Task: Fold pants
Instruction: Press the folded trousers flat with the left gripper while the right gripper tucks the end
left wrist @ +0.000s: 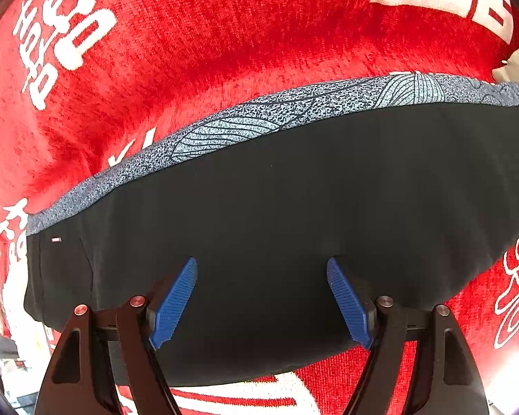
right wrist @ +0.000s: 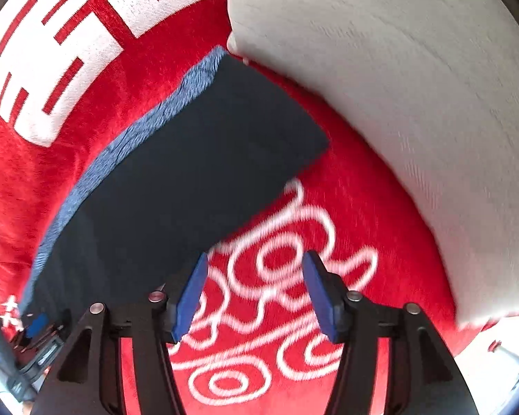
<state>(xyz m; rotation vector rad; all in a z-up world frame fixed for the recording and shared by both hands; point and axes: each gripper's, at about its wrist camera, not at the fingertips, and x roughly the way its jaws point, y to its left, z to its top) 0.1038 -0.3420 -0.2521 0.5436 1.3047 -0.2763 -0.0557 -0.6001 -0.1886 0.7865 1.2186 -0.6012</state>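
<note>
The black pants (left wrist: pixel 294 207) lie folded in a flat rectangle on a red blanket (left wrist: pixel 225 52), with a blue-grey patterned band (left wrist: pixel 259 121) along the far edge. My left gripper (left wrist: pixel 262 266) is open and empty, its blue pads just above the near part of the pants. In the right wrist view the folded pants (right wrist: pixel 190 173) lie ahead and to the left. My right gripper (right wrist: pixel 254 259) is open and empty over the red blanket (right wrist: pixel 346 190), just right of the pants' near edge.
The red blanket carries white lettering (left wrist: pixel 65 24) and swirl patterns (right wrist: pixel 276 276). A pale grey cushion (right wrist: pixel 398 86) lies at the right, touching the pants' far corner. The left gripper (right wrist: pixel 38 325) shows at the lower left of the right wrist view.
</note>
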